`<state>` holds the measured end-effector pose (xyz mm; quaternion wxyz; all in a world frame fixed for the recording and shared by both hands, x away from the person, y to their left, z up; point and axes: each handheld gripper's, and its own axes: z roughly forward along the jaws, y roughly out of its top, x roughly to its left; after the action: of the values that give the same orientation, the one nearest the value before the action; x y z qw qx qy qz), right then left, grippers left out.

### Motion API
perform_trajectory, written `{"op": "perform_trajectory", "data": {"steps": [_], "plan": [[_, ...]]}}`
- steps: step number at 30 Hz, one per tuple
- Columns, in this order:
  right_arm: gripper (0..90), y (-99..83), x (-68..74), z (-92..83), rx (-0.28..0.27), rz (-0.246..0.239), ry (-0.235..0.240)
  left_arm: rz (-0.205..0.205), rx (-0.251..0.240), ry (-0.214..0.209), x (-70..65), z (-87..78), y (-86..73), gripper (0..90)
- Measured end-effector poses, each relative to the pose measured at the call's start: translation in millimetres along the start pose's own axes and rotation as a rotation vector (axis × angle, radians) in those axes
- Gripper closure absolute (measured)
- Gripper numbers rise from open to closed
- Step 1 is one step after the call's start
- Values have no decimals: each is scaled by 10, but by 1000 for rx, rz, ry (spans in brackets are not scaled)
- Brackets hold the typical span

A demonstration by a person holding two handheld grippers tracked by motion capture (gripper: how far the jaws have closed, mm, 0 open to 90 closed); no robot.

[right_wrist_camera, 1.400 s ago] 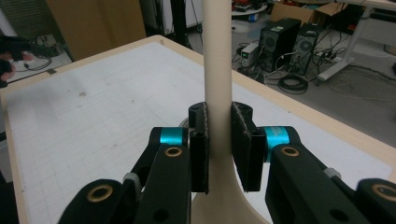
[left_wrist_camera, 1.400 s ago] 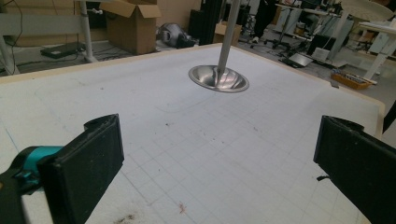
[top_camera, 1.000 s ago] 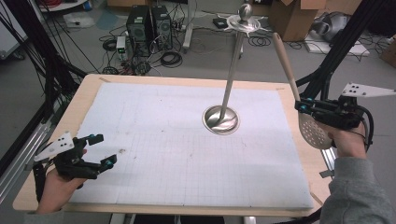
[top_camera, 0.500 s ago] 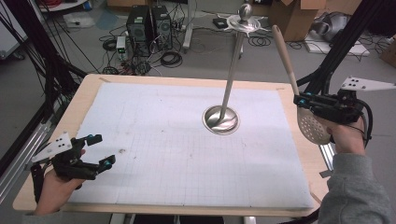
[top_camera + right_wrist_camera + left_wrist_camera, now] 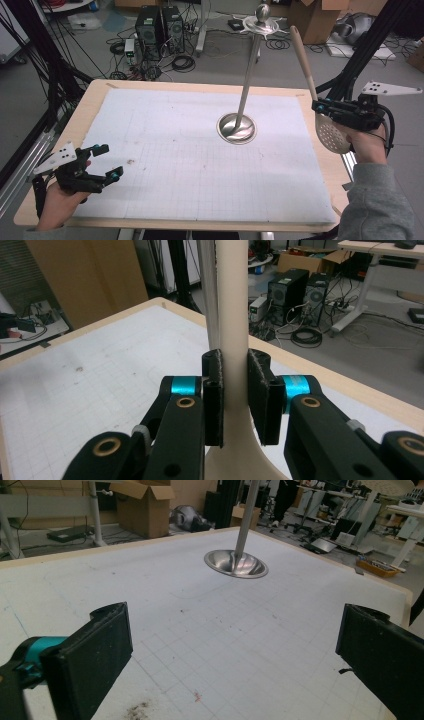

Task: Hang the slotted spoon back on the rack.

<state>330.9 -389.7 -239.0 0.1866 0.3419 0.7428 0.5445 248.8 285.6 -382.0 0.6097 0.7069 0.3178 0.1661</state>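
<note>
Skimmer (image 5: pixel 332 136): matt, pale wood-like handle. Stand (image 5: pixel 236 128): polished shiny metal. Mat (image 5: pixel 175 150): matt white, gridded. Table (image 5: pixel 90 102): light wood.

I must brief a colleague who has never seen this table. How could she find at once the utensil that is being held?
At the right edge of the white gridded mat, the right claw clamps a cream slotted spoon. Its perforated round bowl hangs down and its long pale handle points up. The only neighbour, a shiny steel stand, is on the mat.

stand (image 5: pixel 237 128) mid-mat (image 5: pixel 150 125) | skimmer (image 5: pixel 332 136) in right tool (image 5: pixel 320 107), beyond mat's right edge
</note>
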Motion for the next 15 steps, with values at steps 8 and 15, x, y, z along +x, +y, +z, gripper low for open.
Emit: {"op": "perform_trajectory", "data": {"steps": [8,15], "plan": [[783,-8,1,33,2,6,22,-2,-3,2,1,-6,-4,20],[782,-12,1,77,3,7,26,0,0,2,4,-15,-3,20]]}}
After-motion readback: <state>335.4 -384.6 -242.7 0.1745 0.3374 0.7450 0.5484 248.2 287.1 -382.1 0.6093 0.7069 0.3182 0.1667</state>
